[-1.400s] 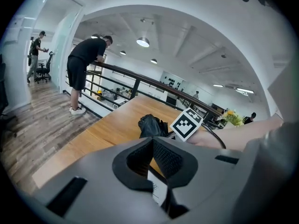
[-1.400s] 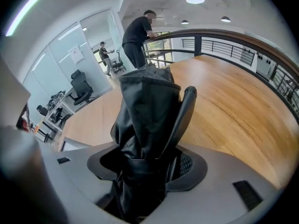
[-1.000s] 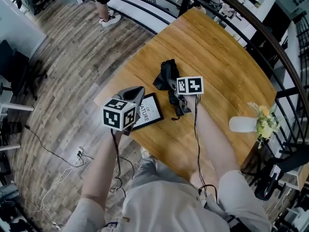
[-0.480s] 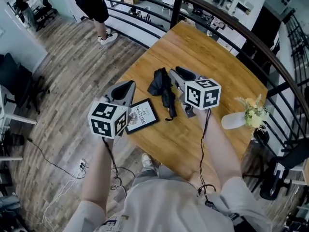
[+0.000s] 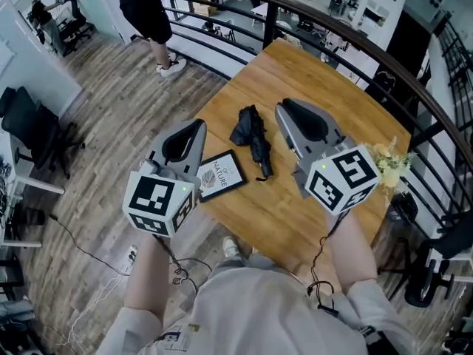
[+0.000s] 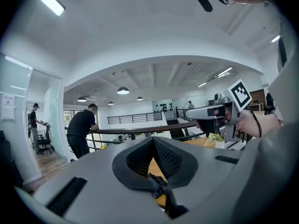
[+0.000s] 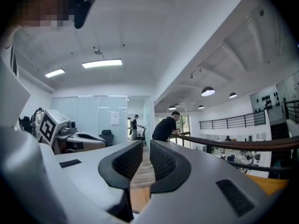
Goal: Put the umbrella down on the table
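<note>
Head view shows the folded black umbrella [image 5: 251, 140] lying on the wooden table [image 5: 325, 80], just beside a framed print [image 5: 220, 174], with both my tongs held clear above it. My left gripper [image 5: 199, 126] has its jaw tips together on nothing. My right gripper [image 5: 284, 106] has just been closing to a narrow gap, nothing between its jaws.

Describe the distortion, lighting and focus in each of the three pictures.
Head view: wide-angle lens bends the railing into an arc; the umbrella on the table is sharp and evenly lit. Left gripper view: strong fisheye, dark corners, a glaring ceiling lamp, the left gripper soft near the lens. Right gripper view: same fisheye, a bright strip light, a mosaic patch at top left.
</note>
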A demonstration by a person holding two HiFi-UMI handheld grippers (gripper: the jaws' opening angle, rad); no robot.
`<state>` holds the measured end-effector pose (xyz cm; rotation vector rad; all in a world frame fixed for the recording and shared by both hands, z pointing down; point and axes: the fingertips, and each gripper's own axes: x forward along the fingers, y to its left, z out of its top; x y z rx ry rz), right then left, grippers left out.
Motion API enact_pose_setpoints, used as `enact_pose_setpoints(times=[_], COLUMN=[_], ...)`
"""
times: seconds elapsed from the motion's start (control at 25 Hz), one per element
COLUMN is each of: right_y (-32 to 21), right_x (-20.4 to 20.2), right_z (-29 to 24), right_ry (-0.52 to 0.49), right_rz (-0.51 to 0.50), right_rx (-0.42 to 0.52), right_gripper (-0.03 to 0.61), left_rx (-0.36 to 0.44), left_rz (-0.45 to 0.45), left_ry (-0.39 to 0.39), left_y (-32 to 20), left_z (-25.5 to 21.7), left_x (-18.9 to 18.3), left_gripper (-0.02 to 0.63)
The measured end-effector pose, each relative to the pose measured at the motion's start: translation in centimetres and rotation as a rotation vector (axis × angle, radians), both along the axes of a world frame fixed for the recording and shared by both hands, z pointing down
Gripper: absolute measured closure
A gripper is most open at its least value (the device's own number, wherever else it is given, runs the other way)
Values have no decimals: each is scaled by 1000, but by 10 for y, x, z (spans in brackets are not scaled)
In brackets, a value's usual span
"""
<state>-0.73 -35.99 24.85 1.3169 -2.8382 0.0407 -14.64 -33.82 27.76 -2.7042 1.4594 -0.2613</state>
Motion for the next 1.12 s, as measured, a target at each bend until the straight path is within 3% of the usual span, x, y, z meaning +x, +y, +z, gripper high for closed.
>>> enact_pose_setpoints(times=[0.44, 0.64, 1.12], right_y=[72, 93, 116], right_x=[9, 3, 0], right_z=[-23, -20, 15], right_ry=[0, 15, 16], right_rz=[5, 5, -18], right_rx=[80, 96, 1], right_gripper=[543, 551, 551], left_rx=[85, 61, -1], left_rz=[11, 11, 6], left_ry=[38, 40, 69], left_y=[60, 77, 101], left_z=[-38, -24, 1], left_x=[3, -3, -2], left_gripper=[597, 597, 597])
